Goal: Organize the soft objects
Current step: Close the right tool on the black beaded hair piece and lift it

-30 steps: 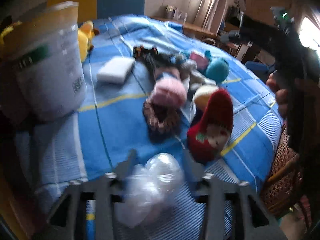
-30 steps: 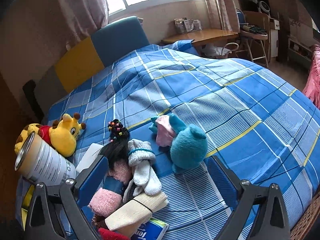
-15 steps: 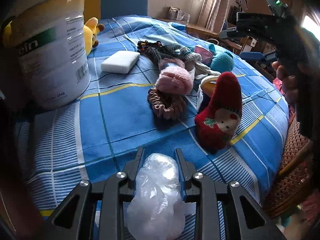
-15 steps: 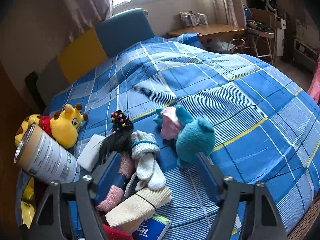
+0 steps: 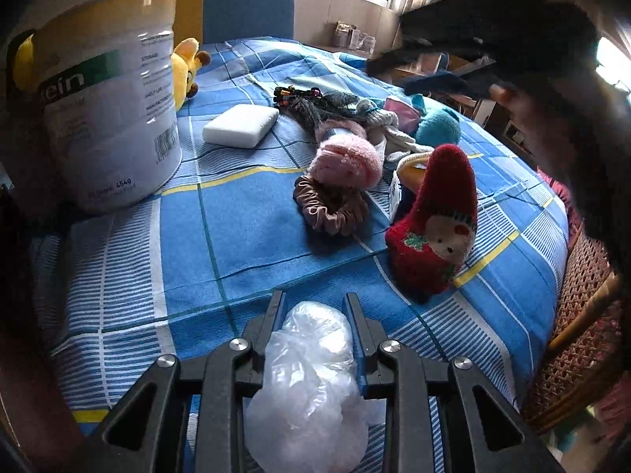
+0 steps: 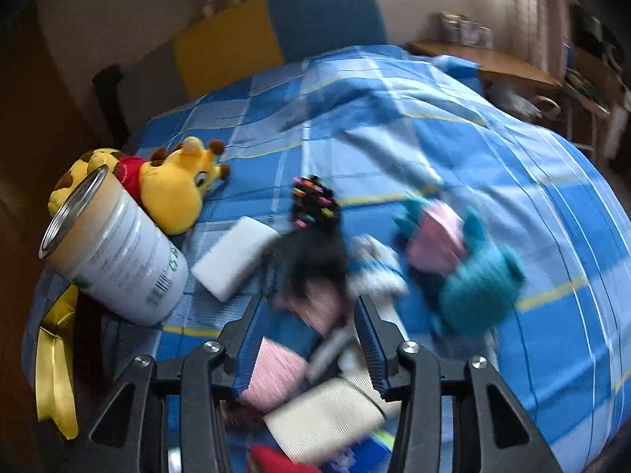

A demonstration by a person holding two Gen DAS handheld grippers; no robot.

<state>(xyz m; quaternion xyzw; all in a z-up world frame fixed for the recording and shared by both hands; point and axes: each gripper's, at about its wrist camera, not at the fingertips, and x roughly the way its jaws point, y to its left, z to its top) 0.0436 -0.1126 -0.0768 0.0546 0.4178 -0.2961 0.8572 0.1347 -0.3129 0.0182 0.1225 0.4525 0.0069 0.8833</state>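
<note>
Your left gripper [image 5: 313, 307]: jaws clamped on a clear plastic bag [image 5: 307, 378]. Your right gripper [image 6: 309, 331]: jaws apart above pink sock [image 6: 276, 370], holding nothing.

Light: daylight from windows at 12 o'clock | Left wrist: sharp, dark vignette at fisheye edges | Right wrist: motion-blurred, teal plush toy [image 6: 479, 287] smeared at 3 o'clock

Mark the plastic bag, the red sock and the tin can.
plastic bag [image 5: 311, 358]: left wrist view, crumpled middle between the fingers.
red sock [image 5: 437, 216]: left wrist view, red body above the face.
tin can [image 5: 110, 118]: left wrist view, white label wall.
</note>
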